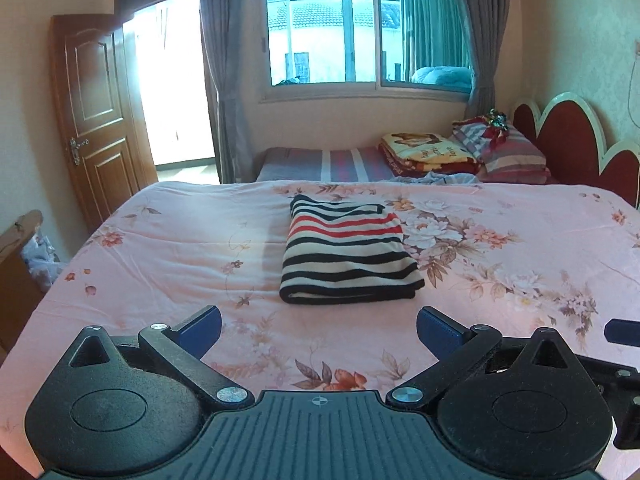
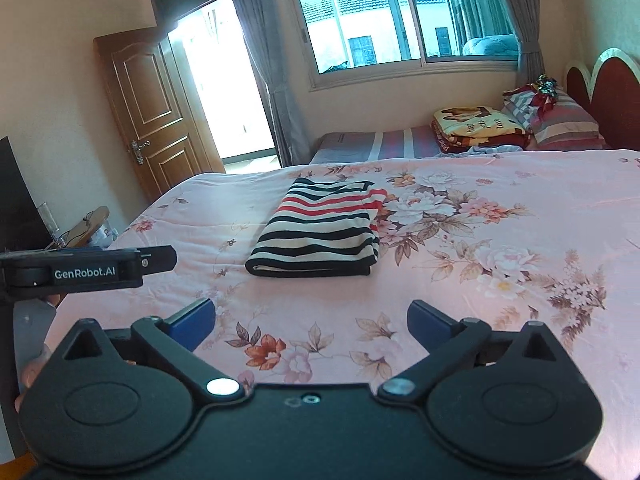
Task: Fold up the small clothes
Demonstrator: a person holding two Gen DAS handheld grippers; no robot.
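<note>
A striped garment (image 1: 346, 250) in black, cream and red lies folded into a neat rectangle on the pink floral bedspread (image 1: 160, 248). It also shows in the right wrist view (image 2: 320, 230). My left gripper (image 1: 319, 330) is open and empty, held just short of the garment's near edge. My right gripper (image 2: 311, 322) is open and empty too, a little nearer than the garment and to its right. The left gripper's body (image 2: 88, 266) shows at the left edge of the right wrist view.
Behind the pink bed lies a second bed (image 1: 320, 162) with folded blankets (image 1: 430, 150) and pillows (image 1: 508, 152) against a red headboard (image 1: 572, 140). A wooden door (image 1: 100, 112) stands open at the left. A window with grey curtains (image 1: 360, 36) is straight ahead.
</note>
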